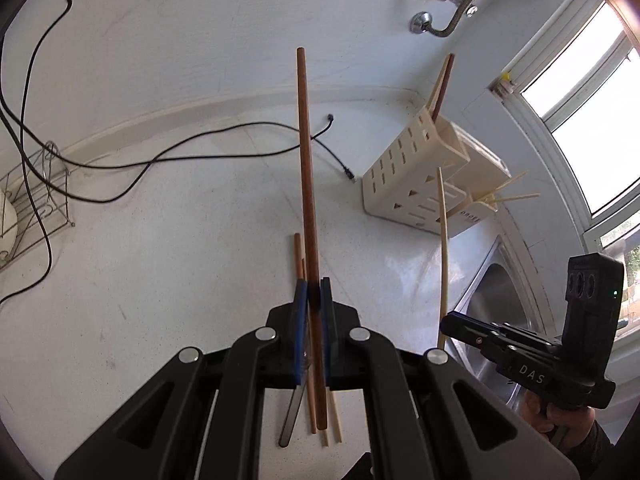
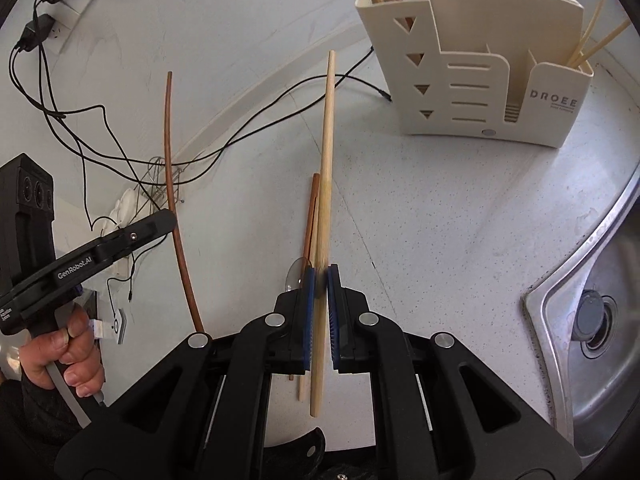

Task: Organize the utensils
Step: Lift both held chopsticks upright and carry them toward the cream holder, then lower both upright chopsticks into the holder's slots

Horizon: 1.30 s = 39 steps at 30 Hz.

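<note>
Chopsticks, two in the air: dark brown chopstick (image 1: 306,184) clamped in the left gripper (image 1: 314,294), long axis running 6-to-12 in the left wrist view, far tip at 12 against the white wall, butt end sticking out behind the pads toward 6. Pale bamboo chopstick (image 2: 326,168) clamped in the right gripper (image 2: 320,280), same 6-to-12 run, top leaning a hair toward 1. Both sets of jaws clenched tight on their sticks, blue pads pressing each side.

Under the left tool on the counter (image 1: 160,260): loose chopsticks (image 1: 298,256), brown and pale, lying roughly parallel to the held one, plus a flat metal handle (image 1: 292,412). Right wrist view shows a spoon bowl (image 2: 296,274) just at 9 of the pads.

Cream utensil holder (image 2: 472,72) sits at 1–2 o'clock, upright, chopsticks already standing in its left slot and pale ones in its right slot, splayed toward 1. Steel sink (image 2: 592,312) at 3–4. Black cables (image 2: 120,148) trail across the counter at 9–10. A person's hand (image 2: 68,356) grips the left tool's handle at 8.
</note>
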Tool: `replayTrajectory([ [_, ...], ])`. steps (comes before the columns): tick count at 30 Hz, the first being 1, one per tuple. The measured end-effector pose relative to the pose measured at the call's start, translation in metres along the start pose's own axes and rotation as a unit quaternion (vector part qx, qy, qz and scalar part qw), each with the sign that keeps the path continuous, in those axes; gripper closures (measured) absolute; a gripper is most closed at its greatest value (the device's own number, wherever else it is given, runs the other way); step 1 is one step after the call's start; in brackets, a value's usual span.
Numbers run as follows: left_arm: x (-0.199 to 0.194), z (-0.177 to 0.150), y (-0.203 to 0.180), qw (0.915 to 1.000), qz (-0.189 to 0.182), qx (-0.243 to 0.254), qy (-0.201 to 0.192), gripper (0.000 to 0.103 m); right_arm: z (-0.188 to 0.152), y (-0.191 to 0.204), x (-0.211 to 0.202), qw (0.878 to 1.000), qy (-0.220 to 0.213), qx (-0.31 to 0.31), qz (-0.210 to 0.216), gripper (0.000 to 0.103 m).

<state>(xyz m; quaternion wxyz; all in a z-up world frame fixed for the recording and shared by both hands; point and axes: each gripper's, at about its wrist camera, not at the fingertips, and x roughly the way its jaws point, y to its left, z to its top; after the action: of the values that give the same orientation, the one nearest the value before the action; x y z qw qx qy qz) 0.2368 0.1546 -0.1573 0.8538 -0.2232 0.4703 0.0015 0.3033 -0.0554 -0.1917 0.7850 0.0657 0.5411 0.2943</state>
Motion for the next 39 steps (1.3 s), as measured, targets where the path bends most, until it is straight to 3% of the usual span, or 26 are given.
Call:
replayTrajectory([
  [3, -0.012, 0.012, -0.018, 0.9993, -0.009, 0.016, -0.031, 0.097, 0.007, -0.005, -0.018, 1.000, -0.016, 0.014, 0.016, 0.097],
  [12, -0.024, 0.043, -0.060, 0.9948, -0.018, 0.046, -0.089, 0.097, 0.032, -0.015, -0.064, 0.995, -0.101, 0.005, -0.015, 0.097],
  [17, -0.037, 0.070, -0.103, 0.9835, -0.033, 0.086, -0.155, 0.097, 0.054, -0.030, -0.083, 0.989, -0.142, 0.004, -0.043, 0.097],
  [20, -0.036, 0.084, -0.123, 0.9776, -0.024, 0.109, -0.178, 0.097, 0.070, -0.037, -0.100, 0.982, -0.179, -0.007, -0.063, 0.097],
  [25, -0.022, 0.106, -0.145, 0.9742, -0.028, 0.121, -0.188, 0.097, 0.094, -0.046, -0.114, 0.973, -0.217, -0.009, -0.076, 0.097],
  [32, -0.011, 0.122, -0.167, 0.9632, -0.036, 0.151, -0.219, 0.097, 0.118, -0.058, -0.123, 0.963, -0.253, -0.021, -0.094, 0.097],
  [39, 0.006, 0.130, -0.179, 0.9606, -0.039, 0.156, -0.226, 0.097, 0.132, -0.067, -0.126, 0.955, -0.274, -0.032, -0.107, 0.097],
])
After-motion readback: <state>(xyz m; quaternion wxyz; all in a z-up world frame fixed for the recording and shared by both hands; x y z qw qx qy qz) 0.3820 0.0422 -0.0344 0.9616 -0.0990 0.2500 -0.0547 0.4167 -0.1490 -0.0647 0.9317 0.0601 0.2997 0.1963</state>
